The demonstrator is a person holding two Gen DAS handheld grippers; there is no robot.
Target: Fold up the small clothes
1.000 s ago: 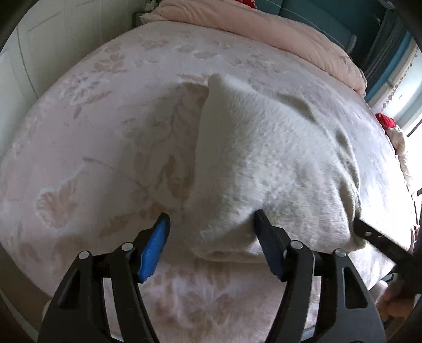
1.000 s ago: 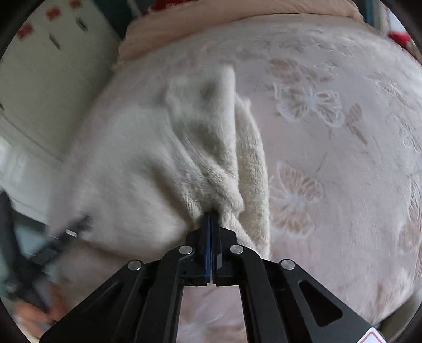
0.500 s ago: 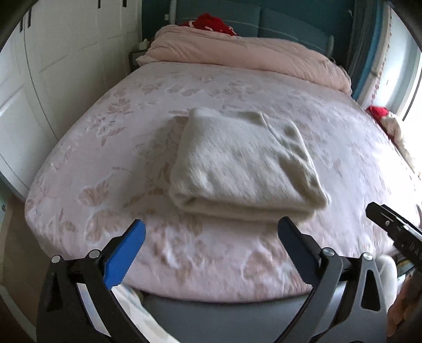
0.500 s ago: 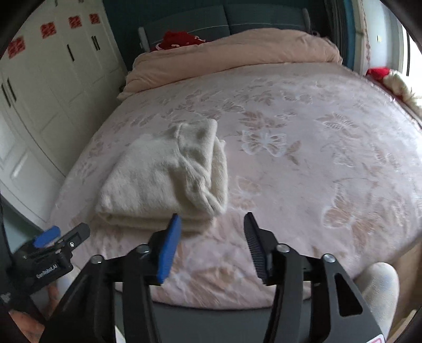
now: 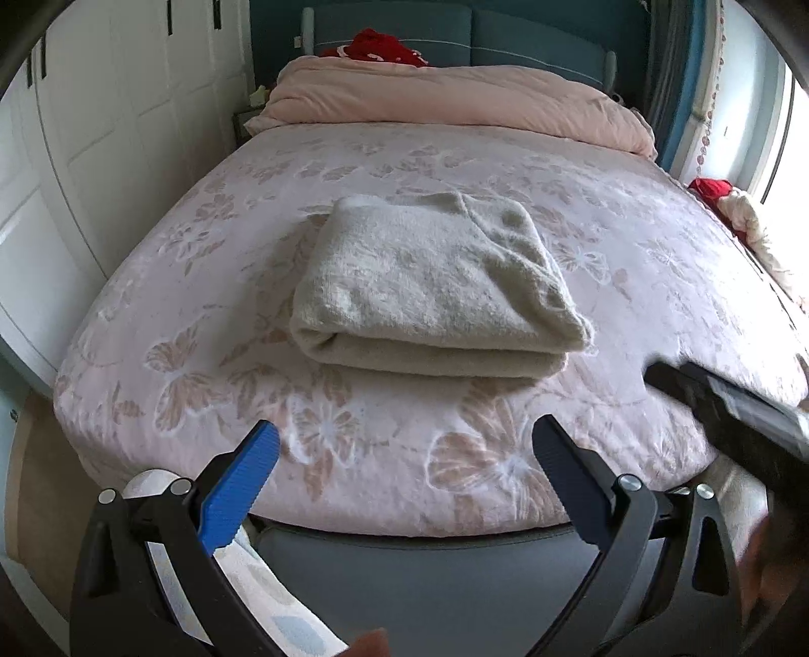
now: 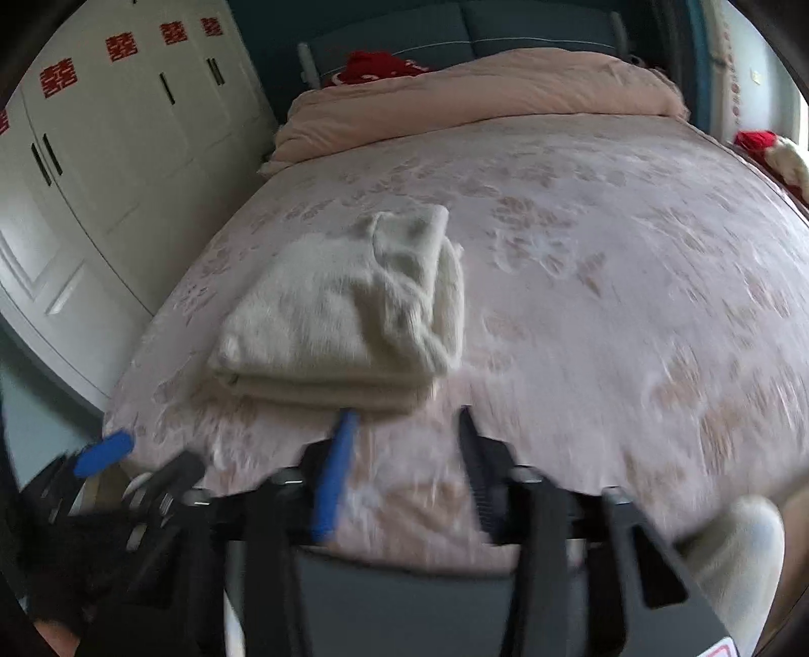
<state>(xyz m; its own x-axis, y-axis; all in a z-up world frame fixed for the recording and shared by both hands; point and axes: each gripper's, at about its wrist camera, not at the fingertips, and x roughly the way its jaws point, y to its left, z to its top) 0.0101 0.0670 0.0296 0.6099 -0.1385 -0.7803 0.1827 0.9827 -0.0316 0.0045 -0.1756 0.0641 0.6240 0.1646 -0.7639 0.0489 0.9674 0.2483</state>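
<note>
A cream fluffy garment (image 5: 430,288) lies folded into a thick rectangle on the pink butterfly-patterned bed cover (image 5: 632,242), with its folded edge towards me. My left gripper (image 5: 404,429) hovers over the bed's front edge, short of the garment, open wide and holding nothing. In the right wrist view the garment (image 6: 344,313) sits just beyond my right gripper (image 6: 407,419). That gripper's jaws are closing with a narrow gap and nothing between them. The picture is blurred there. The right gripper's black body (image 5: 718,404) shows at the right of the left wrist view.
A rolled pink quilt (image 5: 455,96) and a red item (image 5: 384,45) lie at the head of the bed. White wardrobe doors (image 5: 101,126) stand along the left. A grey bed base (image 5: 430,566) runs below the cover. A person's white-socked foot (image 6: 733,546) shows at lower right.
Both grippers let go of the garment and drew back and up from the bed. It now lies flat and folded. The left jaws widened; the right jaws opened, then narrowed.
</note>
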